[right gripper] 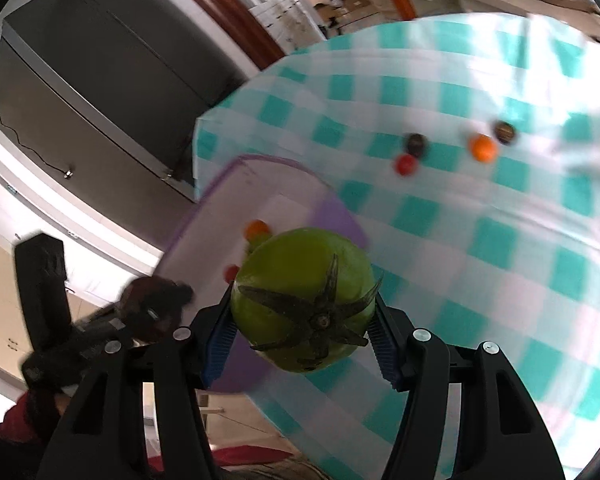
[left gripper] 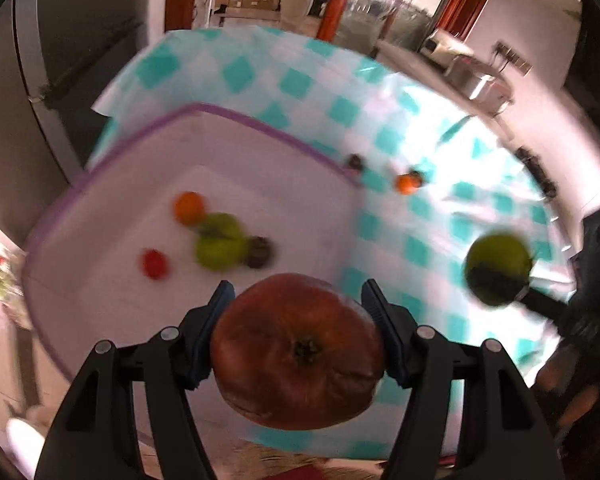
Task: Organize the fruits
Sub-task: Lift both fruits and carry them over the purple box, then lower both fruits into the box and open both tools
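My left gripper (left gripper: 298, 344) is shut on a large brown-red fruit (left gripper: 298, 350), held above the near edge of a white tray with a purple rim (left gripper: 228, 114). The tray holds an orange fruit (left gripper: 189, 207), green fruits (left gripper: 220, 242), a dark fruit (left gripper: 259, 252) and a small red fruit (left gripper: 155, 263). My right gripper (right gripper: 302, 322) is shut on a green tomato (right gripper: 304, 300) with a dark star-shaped calyx, held above the tray's corner (right gripper: 340, 208). That tomato also shows in the left wrist view (left gripper: 498, 264).
On the teal-and-white checked tablecloth (right gripper: 480, 240) lie a small red fruit (right gripper: 405, 165), a dark fruit (right gripper: 415, 143), an orange fruit (right gripper: 483, 148) and another dark fruit (right gripper: 505, 132). A dark cabinet (right gripper: 100, 80) stands beyond the table's left edge.
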`<action>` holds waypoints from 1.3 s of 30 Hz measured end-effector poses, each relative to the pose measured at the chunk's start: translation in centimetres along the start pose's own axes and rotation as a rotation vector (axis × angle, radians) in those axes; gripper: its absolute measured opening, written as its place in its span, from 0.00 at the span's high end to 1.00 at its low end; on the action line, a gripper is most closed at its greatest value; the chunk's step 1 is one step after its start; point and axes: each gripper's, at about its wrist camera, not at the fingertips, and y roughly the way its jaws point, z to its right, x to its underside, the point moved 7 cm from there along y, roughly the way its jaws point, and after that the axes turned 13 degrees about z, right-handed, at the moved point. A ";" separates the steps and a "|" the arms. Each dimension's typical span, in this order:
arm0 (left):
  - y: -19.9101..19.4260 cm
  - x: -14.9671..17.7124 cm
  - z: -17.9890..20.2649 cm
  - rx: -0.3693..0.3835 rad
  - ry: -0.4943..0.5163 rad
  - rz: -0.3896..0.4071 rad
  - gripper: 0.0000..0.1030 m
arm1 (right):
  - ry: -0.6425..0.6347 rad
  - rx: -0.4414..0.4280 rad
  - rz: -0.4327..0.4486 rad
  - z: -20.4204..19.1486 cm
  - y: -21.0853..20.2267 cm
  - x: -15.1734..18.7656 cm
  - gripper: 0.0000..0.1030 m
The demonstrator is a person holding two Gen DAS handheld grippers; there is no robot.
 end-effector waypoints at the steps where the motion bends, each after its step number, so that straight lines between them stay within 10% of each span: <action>1: 0.7 -0.1 -1.0 -0.017 0.033 -0.025 0.36 | 0.003 -0.006 -0.001 -0.8 1.1 -0.6 0.42; 9: 7.1 1.5 -5.8 -0.021 0.273 -0.251 0.36 | 0.034 0.080 -0.133 -5.0 13.3 -3.1 0.42; 17: 11.4 3.2 -9.1 0.024 0.084 -0.454 0.36 | -0.023 0.292 -0.350 -5.2 22.4 -1.1 0.43; 39: 13.1 4.9 -11.8 0.006 0.077 -0.565 0.33 | 0.004 0.448 -0.405 -2.8 25.8 1.9 0.33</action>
